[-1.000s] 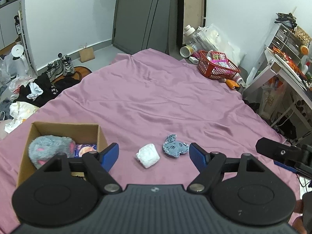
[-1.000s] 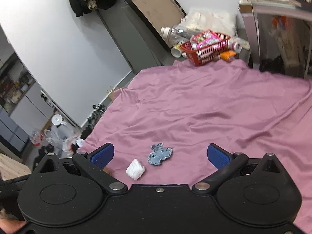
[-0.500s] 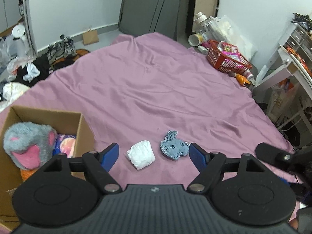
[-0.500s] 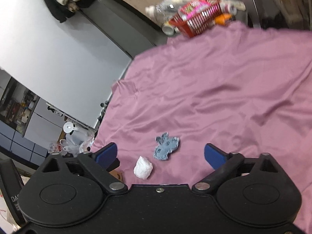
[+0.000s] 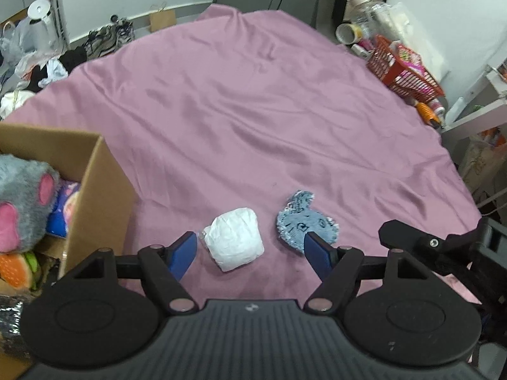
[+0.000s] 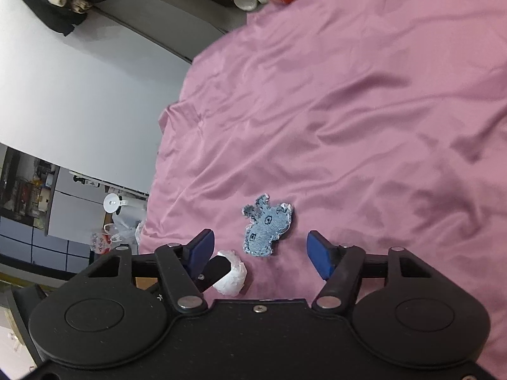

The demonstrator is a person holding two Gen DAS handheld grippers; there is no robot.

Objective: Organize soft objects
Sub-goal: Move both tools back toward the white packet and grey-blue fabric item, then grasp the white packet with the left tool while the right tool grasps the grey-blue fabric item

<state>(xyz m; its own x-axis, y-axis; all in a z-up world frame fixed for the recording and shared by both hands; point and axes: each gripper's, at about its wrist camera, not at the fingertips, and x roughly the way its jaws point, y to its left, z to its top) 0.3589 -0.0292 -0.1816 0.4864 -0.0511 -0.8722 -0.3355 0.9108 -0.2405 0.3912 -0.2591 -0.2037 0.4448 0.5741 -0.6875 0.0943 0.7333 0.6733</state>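
Note:
A white crumpled soft bundle (image 5: pixel 234 237) lies on the purple sheet (image 5: pixel 253 110), just ahead of my open left gripper (image 5: pixel 250 253) and nearer its left finger. Beside it to the right lies a flat blue denim animal-shaped patch (image 5: pixel 304 223), partly behind the right fingertip. At the left stands a cardboard box (image 5: pixel 95 183) holding a grey-and-pink plush (image 5: pixel 22 202) and other soft toys. In the right wrist view my open right gripper (image 6: pixel 259 253) hovers over the denim patch (image 6: pixel 267 228), with the white bundle (image 6: pixel 233 277) at its left finger.
A red basket (image 5: pixel 408 72) with packets sits at the bed's far right corner beside bottles and jars. Clothes, shoes and bags (image 5: pixel 47 63) lie on the floor at the left. A white desk (image 5: pixel 475 110) stands at the right. The other gripper's black body (image 5: pixel 443 247) shows at the right.
Both grippers have come down and forward toward the two items, which now look larger and lie between the fingers. The box has slid further to the left edge of the left wrist view.

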